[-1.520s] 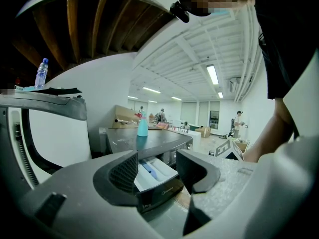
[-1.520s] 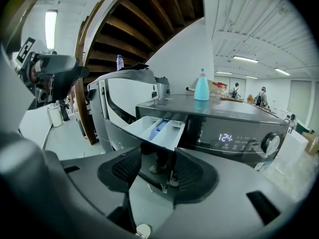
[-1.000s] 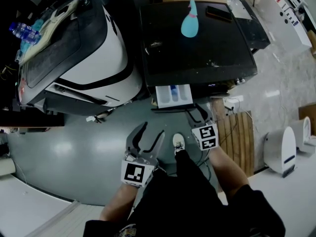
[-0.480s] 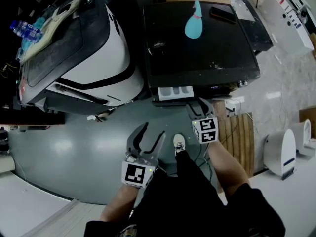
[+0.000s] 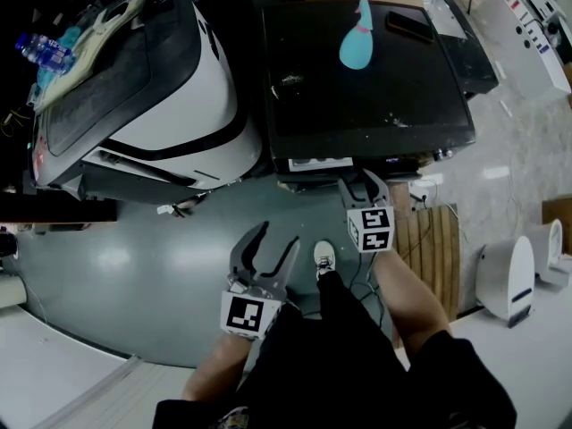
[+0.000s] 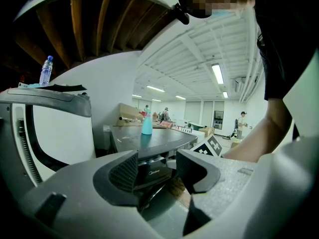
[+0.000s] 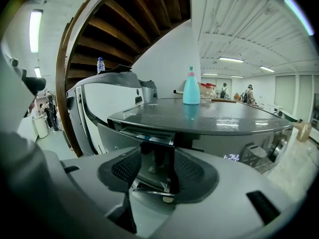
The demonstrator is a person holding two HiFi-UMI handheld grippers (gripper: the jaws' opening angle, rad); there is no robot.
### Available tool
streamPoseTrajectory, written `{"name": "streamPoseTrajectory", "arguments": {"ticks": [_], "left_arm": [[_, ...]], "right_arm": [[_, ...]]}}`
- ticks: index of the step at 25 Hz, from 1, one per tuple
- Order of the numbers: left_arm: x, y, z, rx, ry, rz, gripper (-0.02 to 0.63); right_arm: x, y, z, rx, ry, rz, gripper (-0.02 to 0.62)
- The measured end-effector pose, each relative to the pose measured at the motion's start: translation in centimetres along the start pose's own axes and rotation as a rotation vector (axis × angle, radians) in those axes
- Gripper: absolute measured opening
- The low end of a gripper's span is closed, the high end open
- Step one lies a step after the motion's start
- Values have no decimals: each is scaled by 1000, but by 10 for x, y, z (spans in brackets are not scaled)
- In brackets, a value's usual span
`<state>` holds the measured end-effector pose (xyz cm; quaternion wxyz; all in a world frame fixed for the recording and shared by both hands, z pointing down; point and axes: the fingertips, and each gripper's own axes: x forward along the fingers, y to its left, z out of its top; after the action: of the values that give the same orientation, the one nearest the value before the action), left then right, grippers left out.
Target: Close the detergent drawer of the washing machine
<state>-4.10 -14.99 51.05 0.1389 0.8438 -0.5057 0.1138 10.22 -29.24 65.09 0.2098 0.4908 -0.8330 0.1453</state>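
The black washing machine (image 5: 366,79) stands at the top middle of the head view. Its detergent drawer (image 5: 319,162) sticks out only a little from the front edge, with a thin white strip of its tray showing. My right gripper (image 5: 361,184) is open, right at the machine's front just right of the drawer. In the right gripper view the drawer's dark front (image 7: 149,136) fills the gap ahead of the open right gripper (image 7: 157,171). My left gripper (image 5: 265,244) hangs open over the grey floor, holding nothing and well short of the machine (image 6: 152,171).
A teal spray bottle (image 5: 357,38) and a flat dark object (image 5: 409,25) lie on the machine's lid. A large white and black machine (image 5: 161,88) stands to the left. A wooden pallet (image 5: 429,239) and a white appliance (image 5: 514,275) are at the right. My shoe (image 5: 323,259) is between the grippers.
The right gripper has moved up towards the machine, and the drawer has slid in with it. Its white tray, fully exposed a second ago, is nearly hidden. The left gripper stays put.
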Motion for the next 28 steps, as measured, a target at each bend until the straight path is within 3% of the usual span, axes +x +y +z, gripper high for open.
{"name": "streamPoseTrajectory", "arguments": {"ticks": [10,28], "left_arm": [[5,4,-2,-13,5,2,222],[-1,9,-3,-18,11,11,222]], "right_arm": [[11,-11,4,49,-20,-55,255],[19,-16,6,89,-16,-128,259]]}}
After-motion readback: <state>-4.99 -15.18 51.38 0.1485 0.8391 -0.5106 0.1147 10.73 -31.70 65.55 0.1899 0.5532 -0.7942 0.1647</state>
